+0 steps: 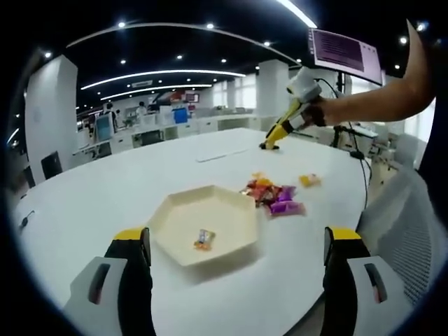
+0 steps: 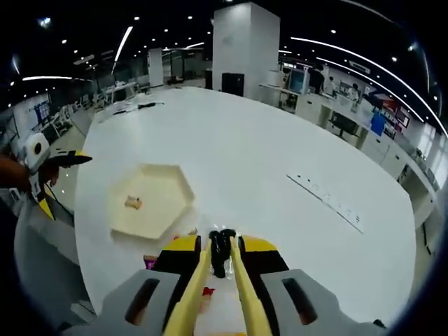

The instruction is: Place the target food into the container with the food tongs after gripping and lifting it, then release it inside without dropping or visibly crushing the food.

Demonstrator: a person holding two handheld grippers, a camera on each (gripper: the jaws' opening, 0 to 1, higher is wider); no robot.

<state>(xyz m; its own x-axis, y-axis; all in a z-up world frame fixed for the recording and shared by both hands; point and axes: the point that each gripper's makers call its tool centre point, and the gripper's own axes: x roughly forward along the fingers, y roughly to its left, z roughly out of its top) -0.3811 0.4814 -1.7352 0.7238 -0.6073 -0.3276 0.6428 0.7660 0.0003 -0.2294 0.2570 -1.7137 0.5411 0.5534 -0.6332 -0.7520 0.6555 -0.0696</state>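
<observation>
Around me is a big open office with strip lights in a dark ceiling, and my work lies on a wide, smooth white table. Looking along my left gripper, its two yellow-tipped jaws stand wide apart with nothing between them, and just ahead between them sits the shallow cream six-sided tray with one small wrapped candy lying in it. Beyond the tray, ahead and to the right, I see the pile of bright wrapped candies in orange, purple and yellow; the right gripper view shows only a scrap of that pile, pink and red, tucked under my own tool. The left gripper view also shows my forearm stretched out, holding the right gripper well beyond the pile, tips down at the table. In the right gripper view that gripper carries the yellow tongs, their two slim arms nearly together; I cannot tell whether anything is held at their dark tips. The tray lies ahead and left there, with the left gripper past it.
</observation>
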